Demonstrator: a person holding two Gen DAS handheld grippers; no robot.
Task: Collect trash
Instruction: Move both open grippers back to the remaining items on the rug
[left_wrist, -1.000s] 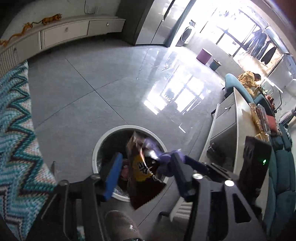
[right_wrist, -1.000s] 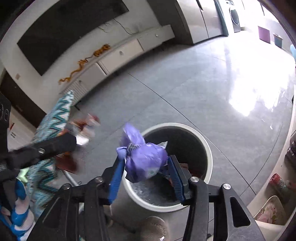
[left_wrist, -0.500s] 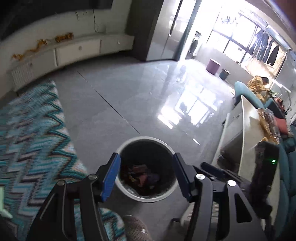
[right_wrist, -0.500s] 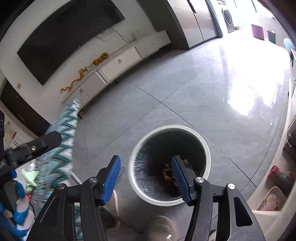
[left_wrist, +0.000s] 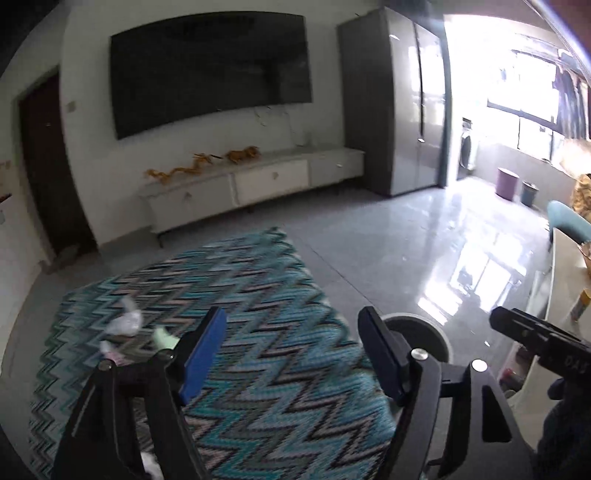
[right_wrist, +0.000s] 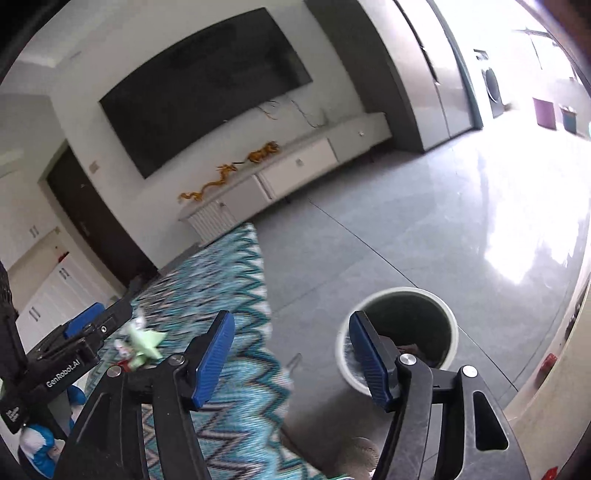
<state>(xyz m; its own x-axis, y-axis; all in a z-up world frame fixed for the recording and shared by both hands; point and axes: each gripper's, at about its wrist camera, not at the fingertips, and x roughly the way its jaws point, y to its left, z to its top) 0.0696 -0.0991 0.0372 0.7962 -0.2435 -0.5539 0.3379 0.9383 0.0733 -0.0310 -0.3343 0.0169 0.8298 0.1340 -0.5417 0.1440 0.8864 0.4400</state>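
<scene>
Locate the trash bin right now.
Right wrist view, lower right: the trash bin stands on the grey floor, just right of the zigzag rug.

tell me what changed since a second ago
Both grippers let go: the left gripper dropped its snack bag and the right gripper its purple bag into the bin. Both then lifted, jaws opening and empty, towards the rug. The bin stayed put.

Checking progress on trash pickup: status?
Both grippers, left and right, empty, jaws opening. Bin beside rug. Scraps left on rug. Path clear.
</scene>
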